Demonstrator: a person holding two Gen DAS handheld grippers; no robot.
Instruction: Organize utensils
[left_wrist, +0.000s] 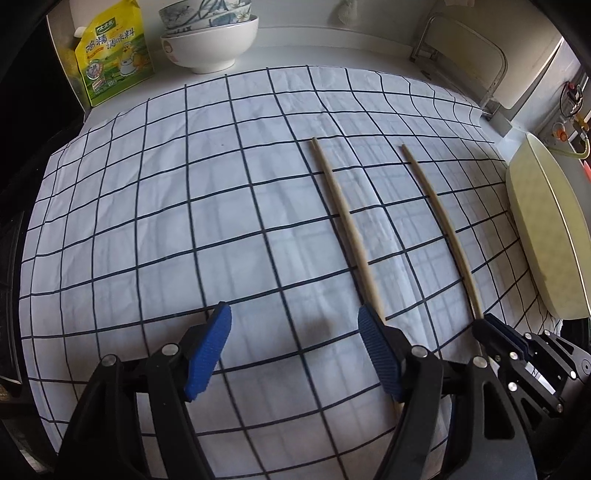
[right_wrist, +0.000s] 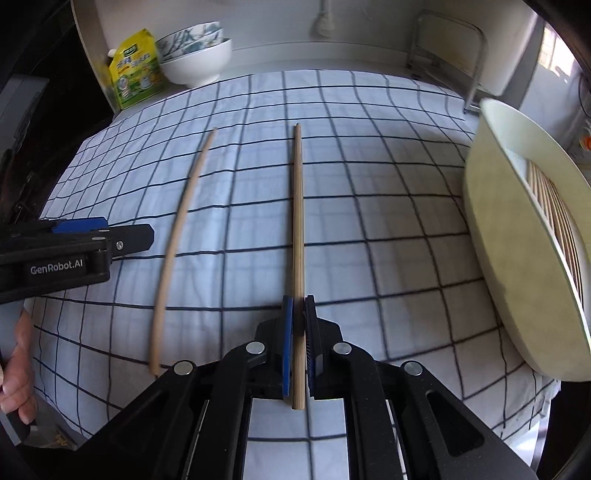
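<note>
one chopstick (right_wrist: 298, 236) sits clamped in right gripper (right_wrist: 298, 314); left gripper (left_wrist: 295, 328) gapes, seemingly empty.

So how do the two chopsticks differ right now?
The right chopstick is clamped at its near end by the shut right gripper; the left chopstick lies free on the checked cloth, touched by nothing. The open left gripper has its jaws to the left of the left chopstick, not around it. The right chopstick is nearer the cream tray. Both are plain wooden sticks lying roughly parallel, tips pointing away.
</note>
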